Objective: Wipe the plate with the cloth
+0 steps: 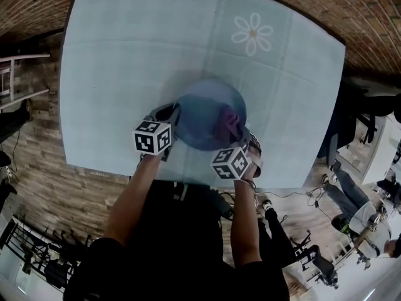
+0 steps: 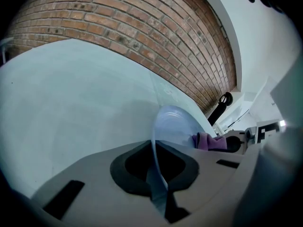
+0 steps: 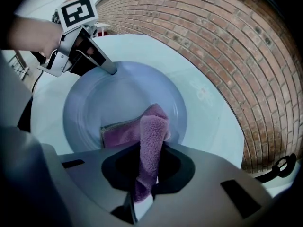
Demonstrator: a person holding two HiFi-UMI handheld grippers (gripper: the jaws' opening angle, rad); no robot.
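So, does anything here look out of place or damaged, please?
Nothing stands out: the left gripper clamps the plate by its rim, the right gripper holds the purple cloth on it, and nothing is spilled.

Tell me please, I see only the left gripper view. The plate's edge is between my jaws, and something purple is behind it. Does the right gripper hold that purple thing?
Observer: Yes. The right gripper has its jaws shut on the purple cloth; one fold stands up between them.
Operator: Does the cloth touch the plate?
Observer: Yes, its loose part lies inside the plate, by the rim nearest that gripper.
Operator: Where on the rim is my grip?
Observer: In the head view, the left gripper grips the plate's left rim, and the right gripper is at the near right rim.
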